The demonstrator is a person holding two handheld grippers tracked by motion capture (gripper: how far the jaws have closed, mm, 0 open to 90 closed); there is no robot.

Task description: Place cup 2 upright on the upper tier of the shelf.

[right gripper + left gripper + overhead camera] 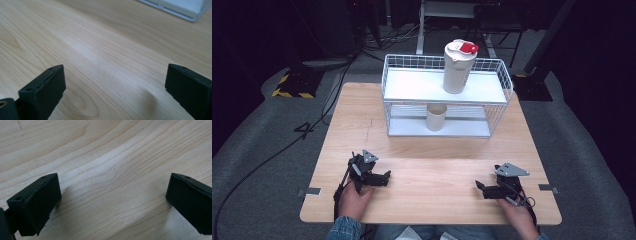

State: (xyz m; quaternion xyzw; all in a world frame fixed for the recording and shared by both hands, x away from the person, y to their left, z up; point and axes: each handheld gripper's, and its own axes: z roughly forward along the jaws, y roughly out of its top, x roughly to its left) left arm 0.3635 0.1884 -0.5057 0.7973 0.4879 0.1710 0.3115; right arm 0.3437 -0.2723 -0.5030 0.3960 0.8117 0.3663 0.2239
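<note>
1. Nearest the camera are the person's two hands at the near edge of the table [362, 130]. The left gripper [384, 178] sits toward the near-left corner and the right gripper [480, 188] toward the near-right corner, both resting low on the wood.

2. Both sets of jaws are spread wide with nothing between them. In each gripper view there's just bare wood grain in the gap.

3. The stuff to go for is all at the far edge: a white wire rack [499, 82] with two shelves. A tall white bottle [457, 70] with a red flip cap stands upright on the top shelf, right of the rack's middle. A small beige cup [436, 117] stands upright on the bottom shelf, almost straight under it.

4. The key bit: both things lie straight ahead and well apart from either gripper, and both have their long axis vertical, so I'd guess a sideways grab across the body works.

5. The bottle looks a touch closer to the right gripper, and the rack's corner [190, 12] peeks into the right gripper view. The cup sits about between the two.
</note>
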